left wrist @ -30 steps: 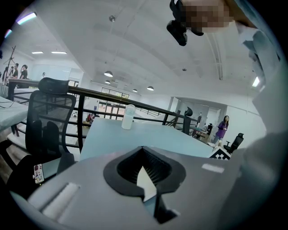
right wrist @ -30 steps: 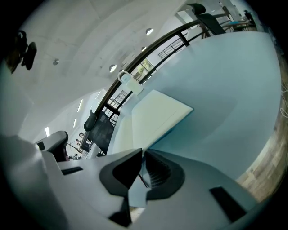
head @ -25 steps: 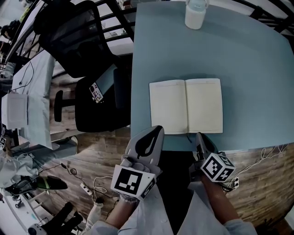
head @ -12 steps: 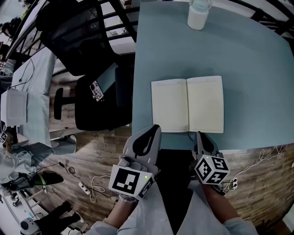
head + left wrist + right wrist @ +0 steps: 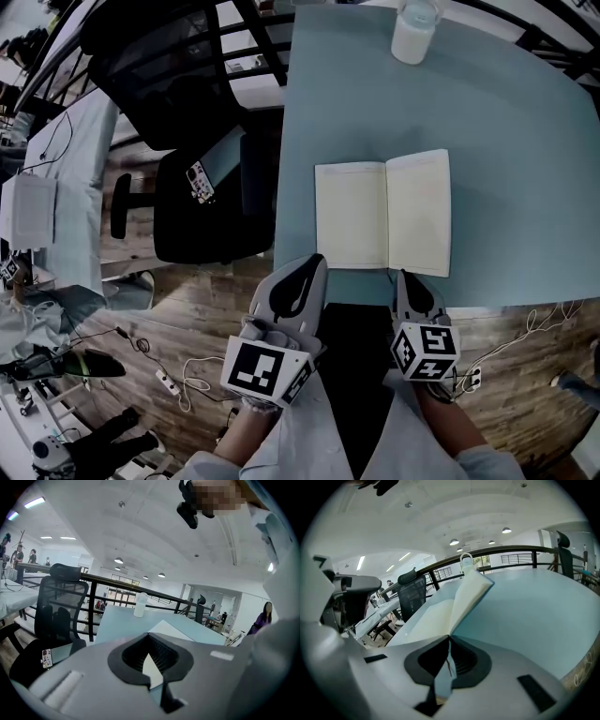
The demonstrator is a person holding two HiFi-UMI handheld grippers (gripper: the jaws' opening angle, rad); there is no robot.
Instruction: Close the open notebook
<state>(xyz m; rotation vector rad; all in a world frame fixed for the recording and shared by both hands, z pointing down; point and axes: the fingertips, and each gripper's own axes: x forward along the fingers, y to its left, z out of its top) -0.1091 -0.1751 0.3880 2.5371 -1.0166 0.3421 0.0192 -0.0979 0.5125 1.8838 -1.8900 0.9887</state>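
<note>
The notebook (image 5: 352, 216) lies open on the blue-grey table (image 5: 506, 141), blank cream pages up. Its left half is flat. Its right half (image 5: 419, 211) is tilted up off the table, and in the right gripper view this raised half (image 5: 471, 595) stands steeply. My right gripper (image 5: 410, 275) is at the notebook's near edge by the spine, its jaws closing on the bottom edge of the right half. My left gripper (image 5: 314, 260) is shut and empty, its tip at the table's near edge just left of the notebook (image 5: 171, 630).
A white bottle (image 5: 415, 28) stands at the table's far side. A black office chair (image 5: 187, 216) with a small device (image 5: 198, 181) on its seat sits left of the table. Cables lie on the wooden floor.
The notebook's right half has risen from flat to tilted. My right gripper has rolled at the near edge, its marker cube turning. My left gripper has stayed put.
</note>
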